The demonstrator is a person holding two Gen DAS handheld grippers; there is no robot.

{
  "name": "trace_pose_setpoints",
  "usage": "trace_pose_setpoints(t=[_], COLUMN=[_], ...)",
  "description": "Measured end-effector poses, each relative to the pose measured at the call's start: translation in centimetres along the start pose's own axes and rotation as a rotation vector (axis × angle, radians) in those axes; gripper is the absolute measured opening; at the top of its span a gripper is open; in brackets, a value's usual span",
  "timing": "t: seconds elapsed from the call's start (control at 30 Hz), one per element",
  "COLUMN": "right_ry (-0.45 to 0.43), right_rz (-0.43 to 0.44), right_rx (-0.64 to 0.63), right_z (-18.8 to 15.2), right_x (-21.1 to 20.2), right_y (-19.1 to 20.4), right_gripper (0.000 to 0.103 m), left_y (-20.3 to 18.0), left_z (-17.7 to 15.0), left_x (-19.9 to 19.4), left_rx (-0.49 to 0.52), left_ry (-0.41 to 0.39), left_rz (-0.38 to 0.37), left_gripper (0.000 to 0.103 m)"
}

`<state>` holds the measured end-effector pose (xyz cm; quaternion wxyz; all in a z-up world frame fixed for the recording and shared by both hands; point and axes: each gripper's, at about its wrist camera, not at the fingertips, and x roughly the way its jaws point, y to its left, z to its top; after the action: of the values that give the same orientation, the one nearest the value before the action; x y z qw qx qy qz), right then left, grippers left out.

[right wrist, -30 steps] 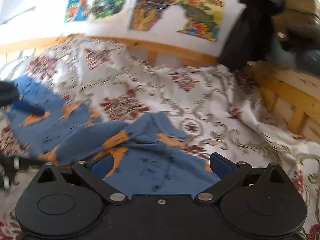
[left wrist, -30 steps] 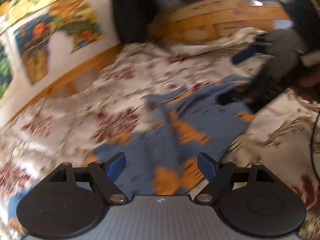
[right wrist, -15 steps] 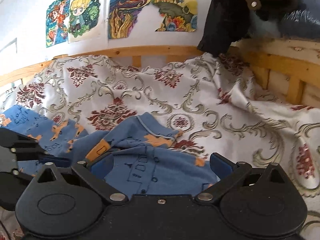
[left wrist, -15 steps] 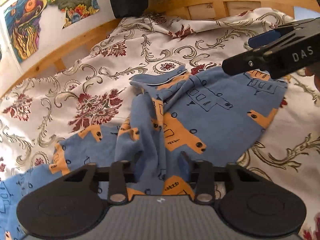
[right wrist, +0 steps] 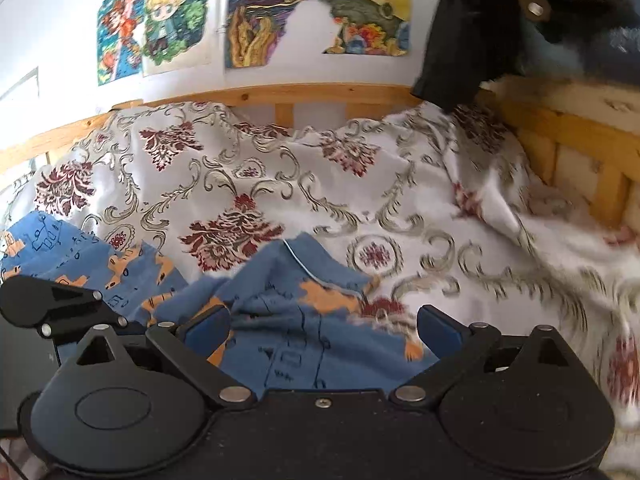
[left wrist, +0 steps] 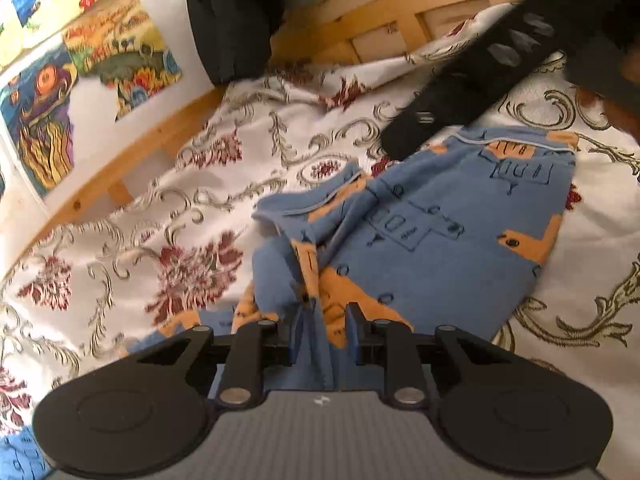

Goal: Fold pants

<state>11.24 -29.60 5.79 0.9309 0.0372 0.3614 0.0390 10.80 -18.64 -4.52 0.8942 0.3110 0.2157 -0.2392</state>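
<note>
Blue pants (left wrist: 432, 240) with orange vehicle prints lie rumpled on a floral bedspread (left wrist: 160, 248). My left gripper (left wrist: 322, 334) is shut on a raised fold of the pants near their middle. The waistband end spreads flat to the upper right, where the other gripper's dark finger (left wrist: 448, 112) reaches over its edge. In the right wrist view my right gripper (right wrist: 322, 326) is open, its blue pads on either side of the pants (right wrist: 288, 320) just above the fabric. The left gripper's body (right wrist: 60, 308) shows at the left there.
A wooden bed frame (right wrist: 280, 96) runs along the far side and the right. Colourful pictures (right wrist: 256, 20) hang on the white wall. Dark clothing (right wrist: 468, 32) hangs over the frame's corner. Bedspread (right wrist: 400, 184) stretches beyond the pants.
My left gripper closed from open onto a fold of the pants and has lifted it slightly. The right gripper stayed open and shifted over the waistband end.
</note>
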Motion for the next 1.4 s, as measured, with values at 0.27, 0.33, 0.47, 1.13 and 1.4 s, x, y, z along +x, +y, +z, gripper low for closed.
trace_pose_setpoints(t=[0.27,0.33,0.47,1.13,1.4], right_ry=[0.073,0.133,0.290,0.777,0.598], right_rz=[0.101,0.165,0.231,0.016,0.038], right_rx=[-0.048,-0.016,0.044,0.050,0.243], right_z=[2.9,3.6,6.4,12.2,13.8], right_x=[1.9,3.2,7.4,22.4,16.8], right_y=[1.0,1.2,1.9,4.6,0.6], right_gripper=[0.094,0.092,0.079,0.008,0.000], left_y=[0.7,0.8,0.9,1.4,1.9], left_z=[-0.2,-0.6,-1.0,-0.4,0.1], left_x=[1.1,0.9,0.5,0.2,-0.8], left_rx=[-0.036,-0.043,-0.047,-0.082,-0.099], left_ry=[0.041,0.058,0.074,0.087,0.050], left_rz=[-0.017,-0.014,-0.010,-0.037,-0.041], left_gripper=[0.019,0.014,0.002,0.001,0.000])
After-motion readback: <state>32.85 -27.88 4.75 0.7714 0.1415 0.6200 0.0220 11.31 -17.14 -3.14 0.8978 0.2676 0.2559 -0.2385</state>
